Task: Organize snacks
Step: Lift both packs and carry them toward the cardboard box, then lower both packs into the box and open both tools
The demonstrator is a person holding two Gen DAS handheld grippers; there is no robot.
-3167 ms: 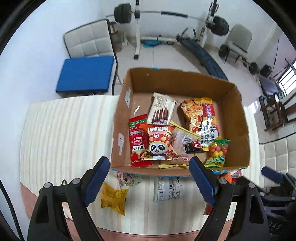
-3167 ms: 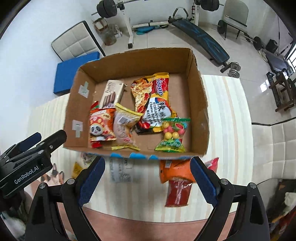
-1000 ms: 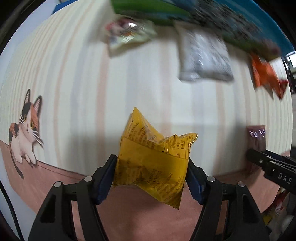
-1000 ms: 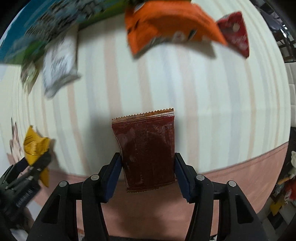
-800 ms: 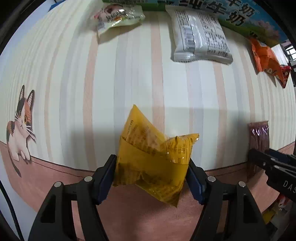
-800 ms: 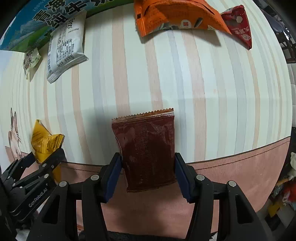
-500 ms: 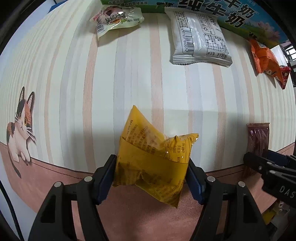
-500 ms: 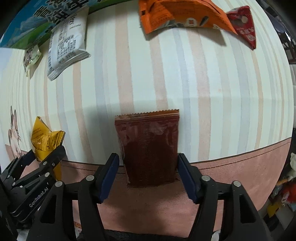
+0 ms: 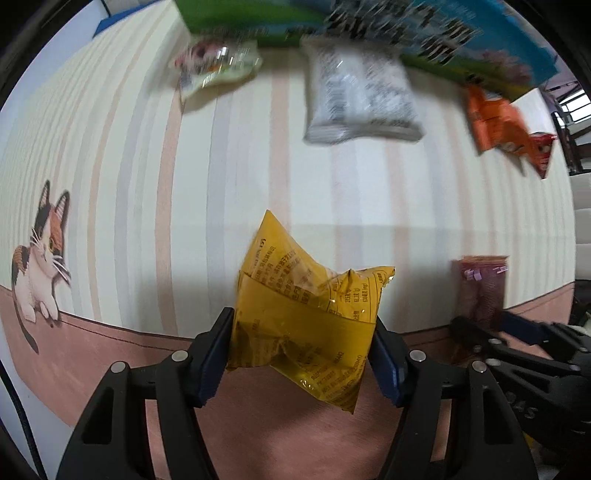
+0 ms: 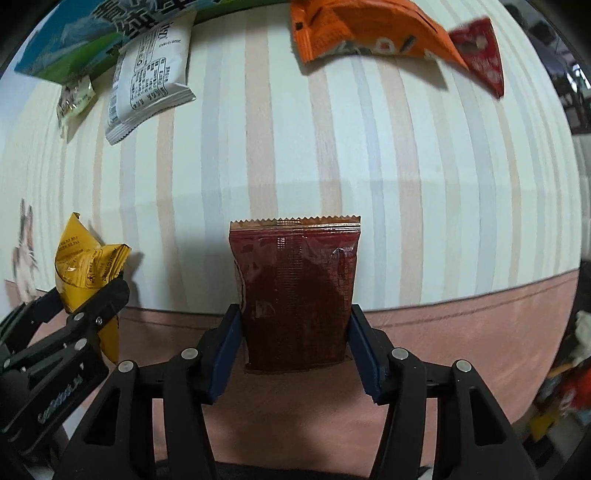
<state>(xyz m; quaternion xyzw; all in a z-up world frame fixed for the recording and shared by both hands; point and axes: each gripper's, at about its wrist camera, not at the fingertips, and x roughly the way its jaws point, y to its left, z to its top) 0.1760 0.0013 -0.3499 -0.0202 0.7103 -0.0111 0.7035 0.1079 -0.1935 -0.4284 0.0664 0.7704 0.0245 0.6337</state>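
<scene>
A crumpled yellow snack packet (image 9: 306,306) sits between the blue pads of my left gripper (image 9: 303,350). The jaws are closing and the pads press on both its sides. My right gripper (image 10: 295,345) is closing too, its pads against the edges of a flat dark red packet (image 10: 295,280) with a zigzag top. Both grippers point down at the striped tablecloth (image 10: 424,166), near its pink front band. In the right wrist view the left gripper (image 10: 85,295) with the yellow packet (image 10: 85,258) is at the lower left. In the left wrist view the dark red packet (image 9: 480,284) shows at the right.
Loose on the cloth farther back lie a white packet (image 10: 147,77), an orange packet (image 10: 365,29), a small red packet (image 10: 484,62) and a small clear packet (image 9: 218,66). The box's printed blue-green side (image 9: 369,22) runs along the top. A cat picture (image 9: 40,258) marks the cloth's left.
The right gripper's jaws spread off the dark red packet half a second ago and have closed on it again. The left gripper has shifted with the yellow packet, and its view is blurred.
</scene>
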